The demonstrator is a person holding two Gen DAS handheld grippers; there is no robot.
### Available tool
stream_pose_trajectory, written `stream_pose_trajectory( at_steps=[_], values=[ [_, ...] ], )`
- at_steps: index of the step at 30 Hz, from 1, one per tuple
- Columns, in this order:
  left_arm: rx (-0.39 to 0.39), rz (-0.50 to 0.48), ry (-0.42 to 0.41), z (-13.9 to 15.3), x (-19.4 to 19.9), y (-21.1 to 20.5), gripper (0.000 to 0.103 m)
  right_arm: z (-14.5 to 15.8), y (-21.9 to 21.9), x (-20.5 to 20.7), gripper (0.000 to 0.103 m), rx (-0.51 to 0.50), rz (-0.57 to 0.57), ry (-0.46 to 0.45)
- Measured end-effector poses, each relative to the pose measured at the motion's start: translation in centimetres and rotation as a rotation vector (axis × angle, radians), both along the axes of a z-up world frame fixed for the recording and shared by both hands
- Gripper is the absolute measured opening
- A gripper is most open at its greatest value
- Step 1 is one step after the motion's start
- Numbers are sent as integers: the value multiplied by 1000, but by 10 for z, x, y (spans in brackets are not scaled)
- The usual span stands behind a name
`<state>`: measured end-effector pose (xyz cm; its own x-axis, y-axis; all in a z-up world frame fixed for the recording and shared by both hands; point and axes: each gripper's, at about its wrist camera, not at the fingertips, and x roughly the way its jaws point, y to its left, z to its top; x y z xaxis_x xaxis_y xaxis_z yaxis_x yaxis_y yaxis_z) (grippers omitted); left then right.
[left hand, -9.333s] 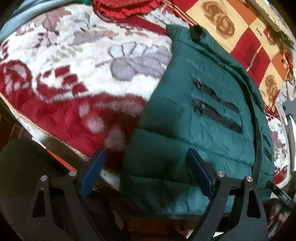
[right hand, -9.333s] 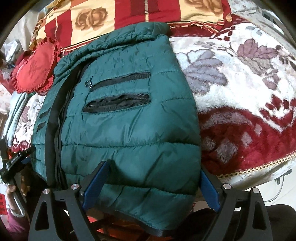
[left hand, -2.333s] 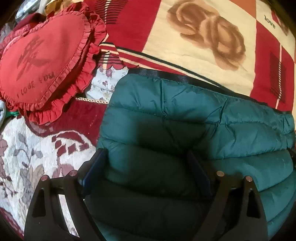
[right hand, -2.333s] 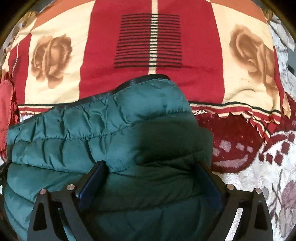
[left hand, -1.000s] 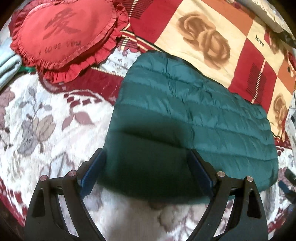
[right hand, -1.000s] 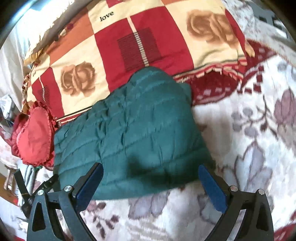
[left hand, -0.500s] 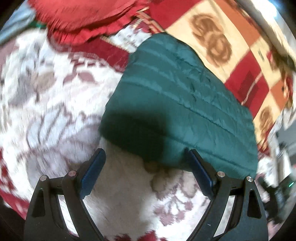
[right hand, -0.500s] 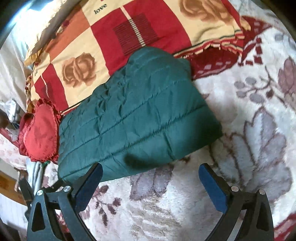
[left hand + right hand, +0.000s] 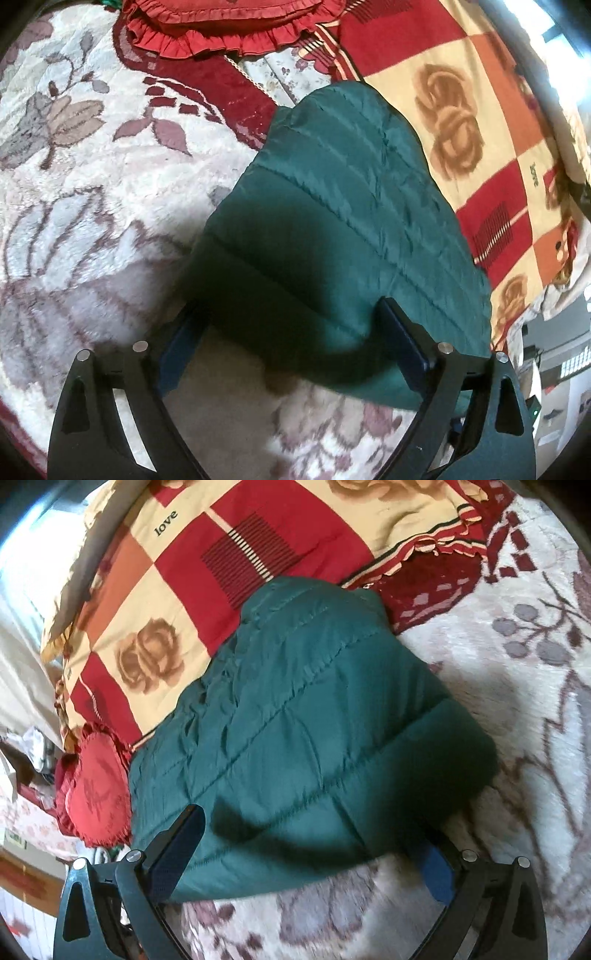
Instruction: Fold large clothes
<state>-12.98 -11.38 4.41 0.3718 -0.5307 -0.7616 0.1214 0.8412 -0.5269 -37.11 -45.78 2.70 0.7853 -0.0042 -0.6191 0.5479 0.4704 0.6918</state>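
Note:
A dark green quilted puffer jacket (image 9: 343,236) lies folded in half on the floral bed blanket (image 9: 92,177), its smooth back side up. It also shows in the right wrist view (image 9: 303,738). My left gripper (image 9: 291,332) is open and empty, its fingers astride the jacket's near left corner, just above it. My right gripper (image 9: 314,838) is open and empty, its fingers spread over the jacket's near right edge.
A red heart-shaped ruffled cushion (image 9: 229,26) lies beyond the jacket's left side, seen also in the right wrist view (image 9: 96,794). A red, cream and orange rose-patterned quilt (image 9: 480,122) lies behind the jacket (image 9: 192,590). Room clutter shows past the bed's edge (image 9: 554,387).
Since 9 s ago the jacket's bottom half was folded up over the top. Over the last second both open grippers drew back, then moved in closer to the folded jacket's near edge.

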Motion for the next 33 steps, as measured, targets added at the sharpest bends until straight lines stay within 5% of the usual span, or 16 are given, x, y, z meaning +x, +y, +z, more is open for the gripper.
stream_pose_trajectory(
  at_steps=[11, 13, 16, 19, 23, 33],
  values=[
    [3, 77, 15, -9, 19, -9, 101, 2, 0, 26, 103, -54, -11, 39],
    [-3, 65, 21, -9, 21, -8, 101, 3, 2, 27, 80, -62, 1, 25],
    [-13, 38, -1, -6, 19, -6, 80, 14, 8, 23, 52, -92, 6, 12],
    [-2, -2, -33, 3, 14, -3, 60, 29, 15, 19, 36, -143, 9, -1],
    [-8, -33, -55, 20, 6, 7, 49, 48, 27, 8, 30, -184, 48, -11],
    [42, -179, -77, 43, -69, 47, 49, 57, 71, -88, 29, -153, 56, 1]
  ],
)
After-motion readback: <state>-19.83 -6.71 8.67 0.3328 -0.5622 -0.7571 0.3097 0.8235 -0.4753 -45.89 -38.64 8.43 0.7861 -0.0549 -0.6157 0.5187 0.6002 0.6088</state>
